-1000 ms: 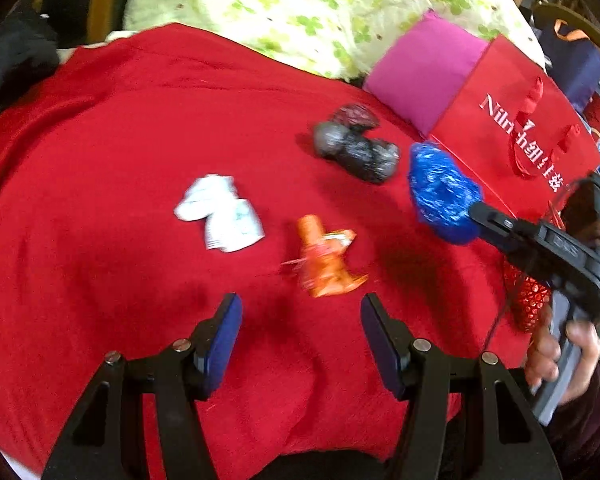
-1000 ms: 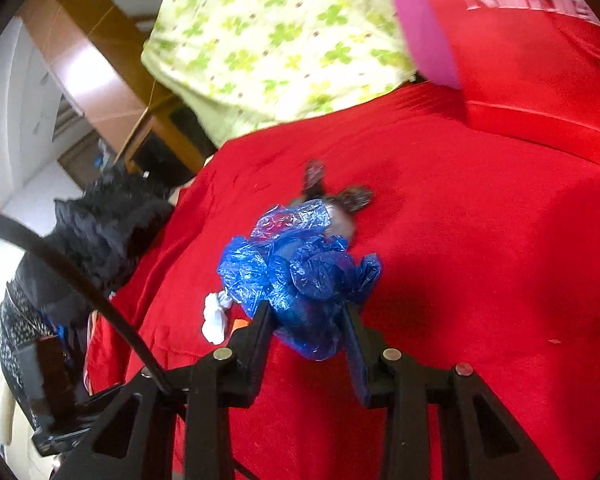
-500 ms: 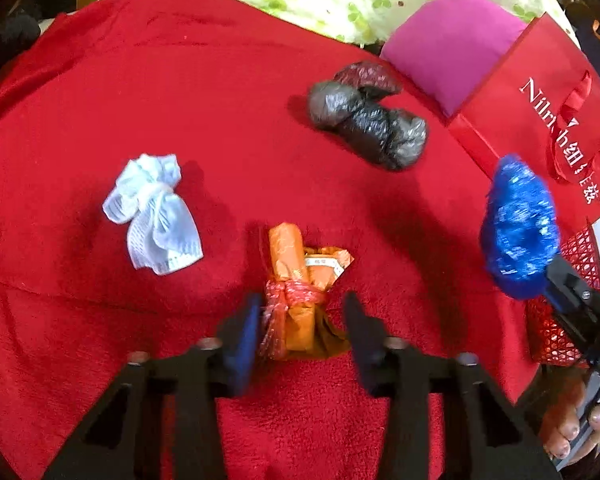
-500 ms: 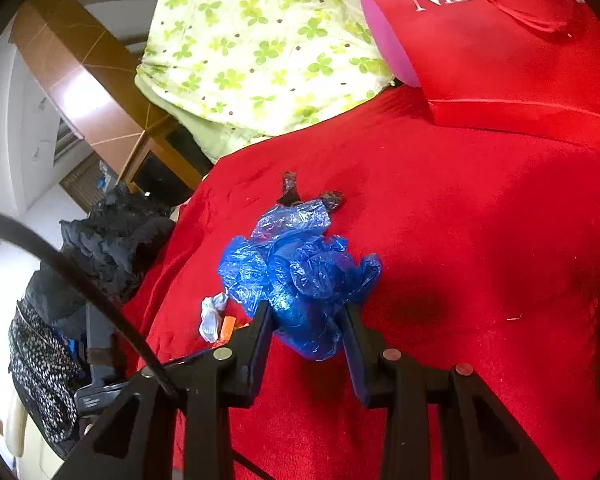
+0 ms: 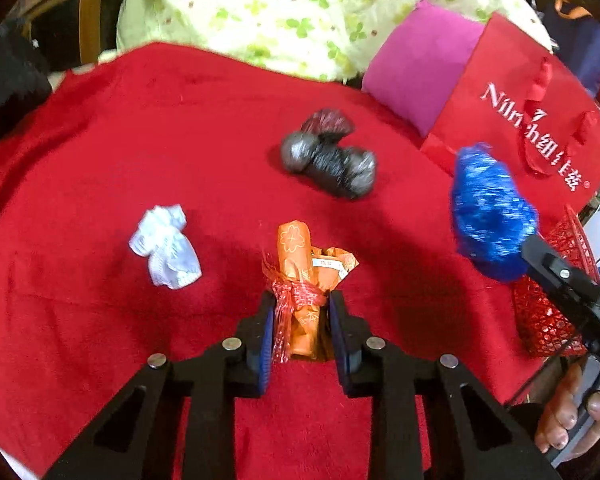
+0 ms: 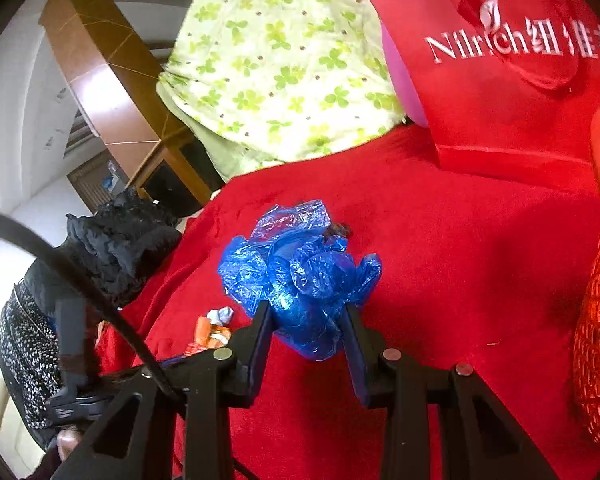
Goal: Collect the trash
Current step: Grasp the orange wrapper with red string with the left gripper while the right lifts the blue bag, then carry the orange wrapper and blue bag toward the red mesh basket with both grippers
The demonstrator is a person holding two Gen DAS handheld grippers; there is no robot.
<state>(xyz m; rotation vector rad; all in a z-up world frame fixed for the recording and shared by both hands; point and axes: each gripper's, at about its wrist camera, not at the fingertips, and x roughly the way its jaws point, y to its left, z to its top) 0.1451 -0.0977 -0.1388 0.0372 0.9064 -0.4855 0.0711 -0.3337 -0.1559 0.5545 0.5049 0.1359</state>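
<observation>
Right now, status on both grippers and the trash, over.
Left gripper jaws just closed on orange wrapper. Right gripper shut on blue plastic wad, beside red mesh basket. White wad, black wad on red blanket. Nothing blocking.

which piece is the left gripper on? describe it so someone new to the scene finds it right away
Start at the red blanket covering the surface, in front of the red paper bag with white lettering. Near the blanket's front edge, between the white crumpled piece and the black foil wad, the left gripper is shut on an orange wrapper bundle. It is the only orange piece, tied with shiny red strip.
</observation>
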